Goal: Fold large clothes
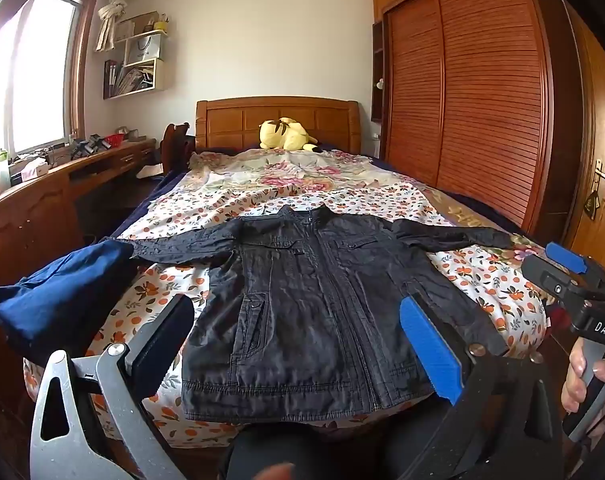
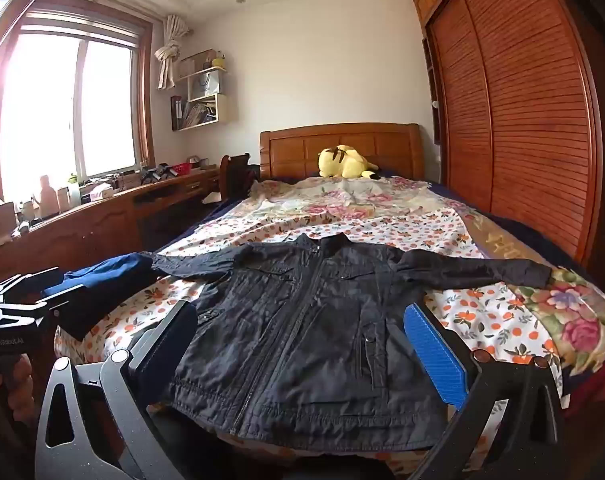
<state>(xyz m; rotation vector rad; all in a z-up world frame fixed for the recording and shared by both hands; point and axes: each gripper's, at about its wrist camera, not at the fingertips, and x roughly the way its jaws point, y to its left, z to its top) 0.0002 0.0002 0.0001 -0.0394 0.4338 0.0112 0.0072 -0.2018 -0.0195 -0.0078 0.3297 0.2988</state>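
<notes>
jacket: flat, zipped, hem nearest — collar at 12 o'clock
left gripper: spread wide, empty
right gripper: spread wide, empty — equally near

Left gripper and right gripper both gape wide, holding nothing

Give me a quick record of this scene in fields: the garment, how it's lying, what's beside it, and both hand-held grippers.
garment: black jacket
state: spread flat, front up, zipped, both sleeves out sideways, hem toward the cameras
surface: bed with floral sheet
beside it: folded blue garment off the jacket's left sleeve
far end: yellow plush toy by the headboard
left hand-held gripper: open, above the hem, holding nothing
right hand-held gripper: open, above the hem, holding nothing
folding: not yet begun
</notes>
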